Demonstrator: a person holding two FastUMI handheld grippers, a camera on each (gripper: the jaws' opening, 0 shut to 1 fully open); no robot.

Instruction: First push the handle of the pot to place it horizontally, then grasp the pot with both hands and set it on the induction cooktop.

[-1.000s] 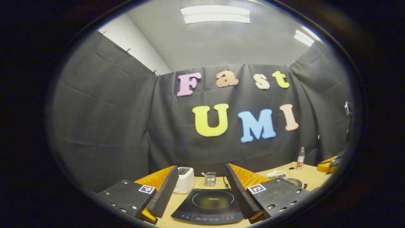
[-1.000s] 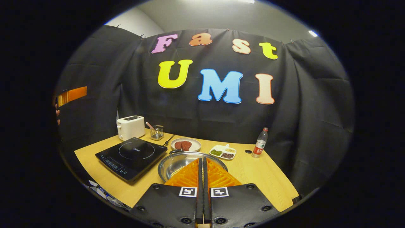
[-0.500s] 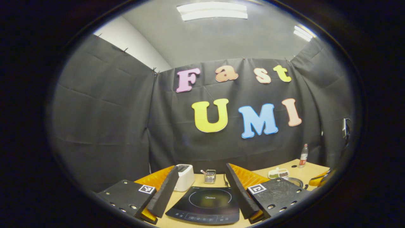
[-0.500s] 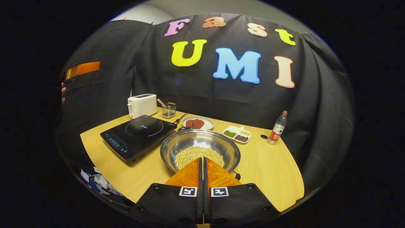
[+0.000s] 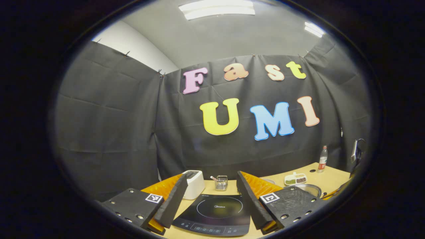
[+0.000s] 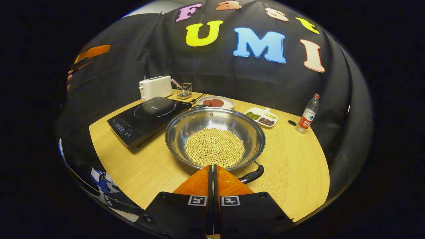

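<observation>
The right gripper (image 6: 212,170), jaws pressed together to push, hovers near the pot (image 6: 215,138) handle (image 6: 253,175); the left gripper (image 5: 210,196), jaws spread, waits over the cooktop (image 5: 215,215).

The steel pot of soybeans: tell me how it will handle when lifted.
The steel pot is probably heavy, given its mound of soybeans. The loose beans would likely slide if it tilts. Its polished rim looks slippery.
</observation>
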